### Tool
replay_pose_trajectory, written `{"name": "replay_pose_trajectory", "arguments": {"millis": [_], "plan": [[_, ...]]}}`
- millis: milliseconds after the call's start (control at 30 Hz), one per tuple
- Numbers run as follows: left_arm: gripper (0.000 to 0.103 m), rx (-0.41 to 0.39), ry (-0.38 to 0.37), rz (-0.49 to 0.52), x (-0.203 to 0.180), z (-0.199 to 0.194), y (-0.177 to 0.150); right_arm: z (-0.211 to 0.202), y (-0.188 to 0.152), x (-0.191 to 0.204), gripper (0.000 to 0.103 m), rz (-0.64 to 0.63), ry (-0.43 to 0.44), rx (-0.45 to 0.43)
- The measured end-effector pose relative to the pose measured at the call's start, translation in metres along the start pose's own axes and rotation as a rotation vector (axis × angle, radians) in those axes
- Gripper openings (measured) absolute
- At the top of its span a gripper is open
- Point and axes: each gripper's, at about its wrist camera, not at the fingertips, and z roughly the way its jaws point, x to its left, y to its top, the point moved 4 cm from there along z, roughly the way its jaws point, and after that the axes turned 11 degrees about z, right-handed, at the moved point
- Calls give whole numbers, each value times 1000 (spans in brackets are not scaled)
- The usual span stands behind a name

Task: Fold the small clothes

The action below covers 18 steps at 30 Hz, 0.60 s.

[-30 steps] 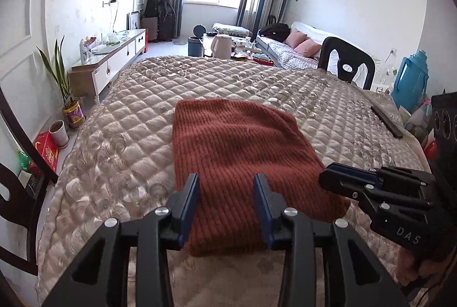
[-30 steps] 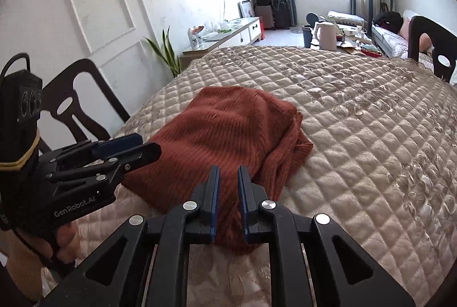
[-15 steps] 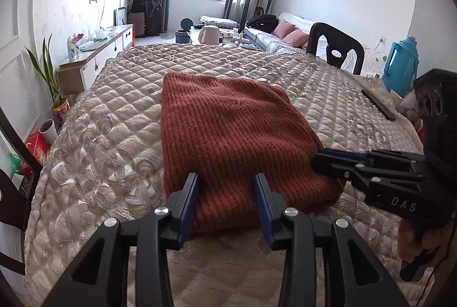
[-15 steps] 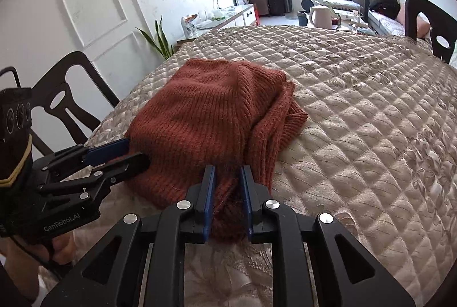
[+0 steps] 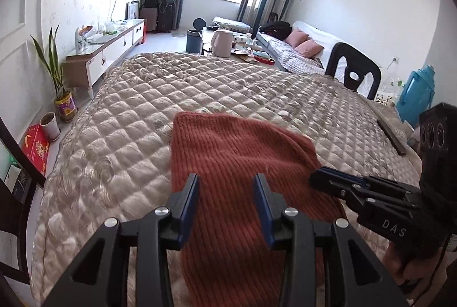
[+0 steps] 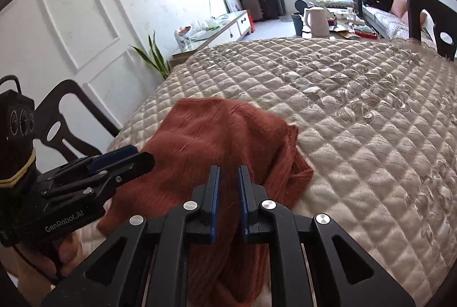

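A rust-red ribbed sweater (image 5: 240, 164) lies folded on the quilted bed (image 5: 160, 95), its near end reaching under both grippers. My left gripper (image 5: 225, 184) hangs over its left part. The jaws are partly apart and open, and the knit runs flat between the pads. My right gripper (image 6: 229, 172) is at the sweater's (image 6: 217, 141) right side. Its jaws are closing to a narrow gap with a ridge of knit pinched between them. Each gripper also shows in the other's view: the right gripper (image 5: 314, 180) and the left gripper (image 6: 148, 160).
A black chair (image 6: 65, 118) stands by the bed's left side and another black chair (image 5: 352, 70) at the far right. A dark flat remote (image 5: 391, 137) lies on the bed's right edge. A blue jug (image 5: 417, 95) stands beyond it. Bare quilt stretches beyond and to the right of the sweater.
Both grippers went forward over the sweater, then came back. The sweater now sits nearer the bed's front edge and its near end reaches further under both grippers.
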Motion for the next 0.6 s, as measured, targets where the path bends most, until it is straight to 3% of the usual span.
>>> {"name": "replay_pose_trajectory", "arguments": {"millis": [133, 233, 400, 500, 600], "plan": [[41, 48, -38, -27, 4, 22, 0, 11, 7, -22, 12, 39, -38, 11], [41, 37, -14, 29, -4, 24, -1, 7, 12, -34, 12, 120, 8, 11], [41, 30, -30, 15, -2, 24, -1, 2, 25, -34, 20, 161, 4, -30], [42, 17, -16, 32, -5, 23, -2, 18, 30, -39, 20, 199, -1, 16], [42, 9, -16, 35, -4, 23, -3, 29, 34, -42, 8, 215, 0, 41]]}}
